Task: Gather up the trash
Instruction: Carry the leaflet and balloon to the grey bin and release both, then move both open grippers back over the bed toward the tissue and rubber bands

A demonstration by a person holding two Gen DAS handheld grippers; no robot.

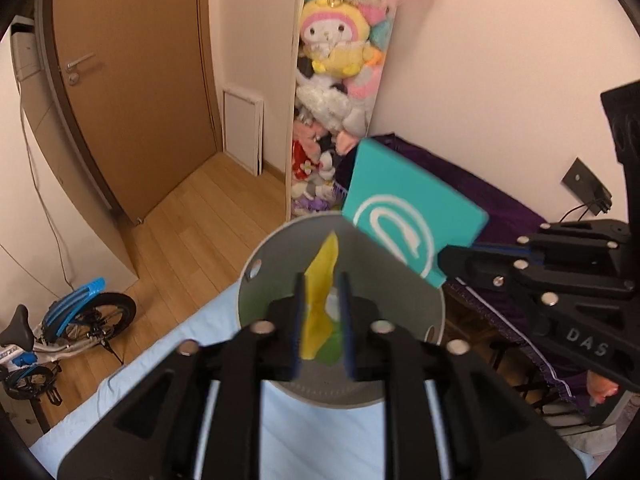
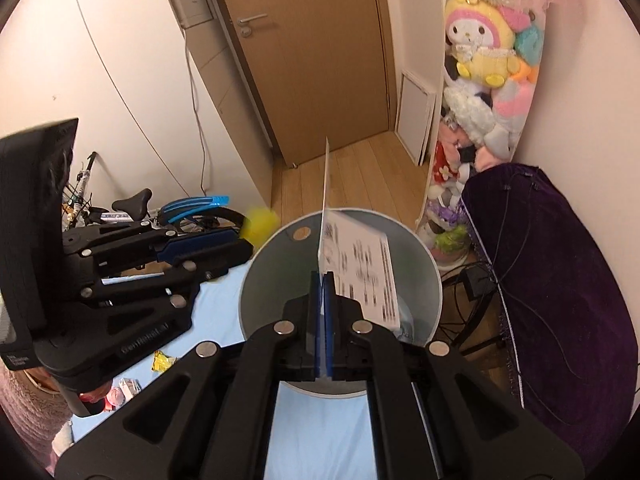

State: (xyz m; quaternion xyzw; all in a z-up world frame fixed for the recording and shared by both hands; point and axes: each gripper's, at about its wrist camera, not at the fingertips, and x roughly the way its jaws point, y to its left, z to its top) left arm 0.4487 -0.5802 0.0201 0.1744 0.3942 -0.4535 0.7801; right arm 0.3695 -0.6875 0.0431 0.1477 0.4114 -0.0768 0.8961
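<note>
— Black plastic up close: left hand-held gripper [image 1: 323,316], blue pads [image 1: 298,328] drawn in on a yellow wrapper [image 1: 320,300]. Pinched tight?

— Pinched, yes. Narrow gap between the pads, filled by the crumpled yellow wrapper, upper end sticking up past the fingertips. Something green just behind it, too blurred to name.

— And on the other side?

— Right hand-held gripper [image 2: 323,304], pads pressed almost together on a flat teal card [image 1: 404,216]. Gripped by one lower corner, tilted, white printed back [image 2: 360,264] facing right in the right wrist view, teal face with a white logo in the left wrist view.

— Where in relation to the bin?

— Both above the open mouth of the grey round bin [image 1: 400,292]. Wrapper over the middle, card over the far right part of the rim. Bin standing on a pale blue bed sheet [image 1: 168,360], at its edge.

— Further back?

— Small yellow packet [image 2: 164,360] lying on the sheet, to the left. Purple velvet cover [image 2: 560,280] to the right of the bin. Wooden floor [image 1: 200,216] beyond, blue and black bicycle [image 1: 60,328] to the left, tall clear case of plush toys [image 1: 336,80] against the wall, brown door [image 1: 132,80] at the far end.
</note>
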